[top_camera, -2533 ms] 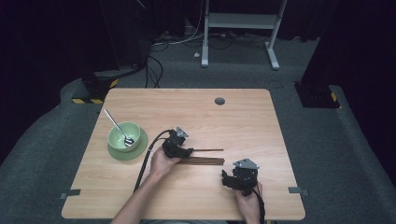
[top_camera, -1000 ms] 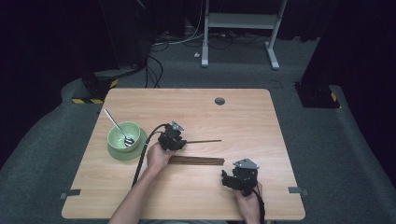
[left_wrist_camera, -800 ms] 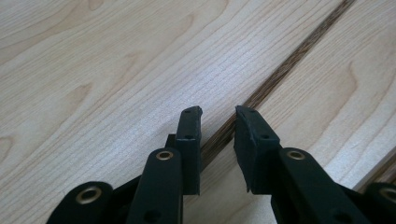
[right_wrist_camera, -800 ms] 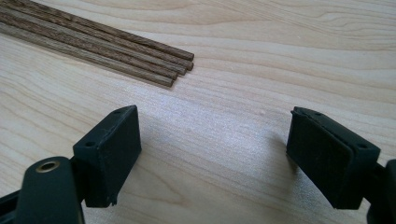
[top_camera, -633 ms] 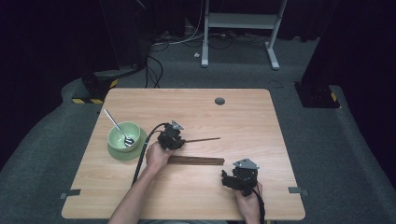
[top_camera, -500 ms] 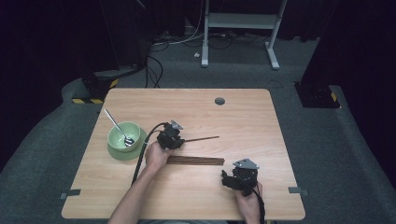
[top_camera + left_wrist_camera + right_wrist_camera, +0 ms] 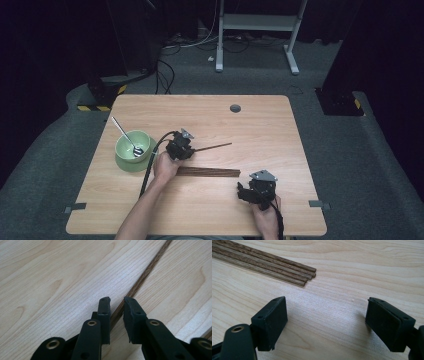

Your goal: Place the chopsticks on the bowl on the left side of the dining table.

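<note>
Chopstick (image 7: 212, 147) held by the left gripper (image 7: 181, 148) lies nearly level across the table (image 7: 280, 140), its long axis running from the gripper toward the right side and a little away from the person. In the left gripper view the stick (image 7: 140, 281) runs out between the two narrowly set jaws, which have just been closing on it. Loose chopsticks (image 7: 207, 172) lie in a bundle nearer the person. The right gripper (image 7: 256, 192) rests wide open near the bundle's end (image 7: 307, 273)
</note>
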`<state>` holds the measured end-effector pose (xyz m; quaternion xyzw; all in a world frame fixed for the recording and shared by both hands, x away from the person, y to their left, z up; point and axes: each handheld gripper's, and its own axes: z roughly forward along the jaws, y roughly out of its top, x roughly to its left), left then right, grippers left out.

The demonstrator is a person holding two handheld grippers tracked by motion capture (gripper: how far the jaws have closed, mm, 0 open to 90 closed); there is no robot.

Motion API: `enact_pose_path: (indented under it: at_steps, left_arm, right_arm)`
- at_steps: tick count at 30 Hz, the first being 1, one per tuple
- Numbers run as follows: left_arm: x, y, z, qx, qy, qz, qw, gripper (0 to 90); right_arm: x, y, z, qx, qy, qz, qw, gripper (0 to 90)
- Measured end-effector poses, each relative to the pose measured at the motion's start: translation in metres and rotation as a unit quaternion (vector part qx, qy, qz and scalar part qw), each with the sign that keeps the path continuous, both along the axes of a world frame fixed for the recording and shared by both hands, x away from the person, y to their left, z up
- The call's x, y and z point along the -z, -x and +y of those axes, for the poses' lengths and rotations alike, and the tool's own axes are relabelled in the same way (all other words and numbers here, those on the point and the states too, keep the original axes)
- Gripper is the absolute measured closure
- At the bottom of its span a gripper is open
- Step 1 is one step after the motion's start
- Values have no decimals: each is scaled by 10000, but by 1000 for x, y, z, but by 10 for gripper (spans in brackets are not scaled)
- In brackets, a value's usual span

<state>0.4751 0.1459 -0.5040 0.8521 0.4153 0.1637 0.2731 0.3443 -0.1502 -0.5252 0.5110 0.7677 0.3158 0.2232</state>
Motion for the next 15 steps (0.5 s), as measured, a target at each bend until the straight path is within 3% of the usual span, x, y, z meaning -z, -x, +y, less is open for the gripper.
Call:
enact_pose_path:
  at_steps: [10,15]
  left_arm:
    - [0,1,1,-26,-115,-52,9999,766]
    - [1,1,5,-91,87,-9,9999,767]
  right_arm:
    - [0,0,0,7,-6,5,10000,170]
    - [0,0,0,8,-8,6,10000,171]
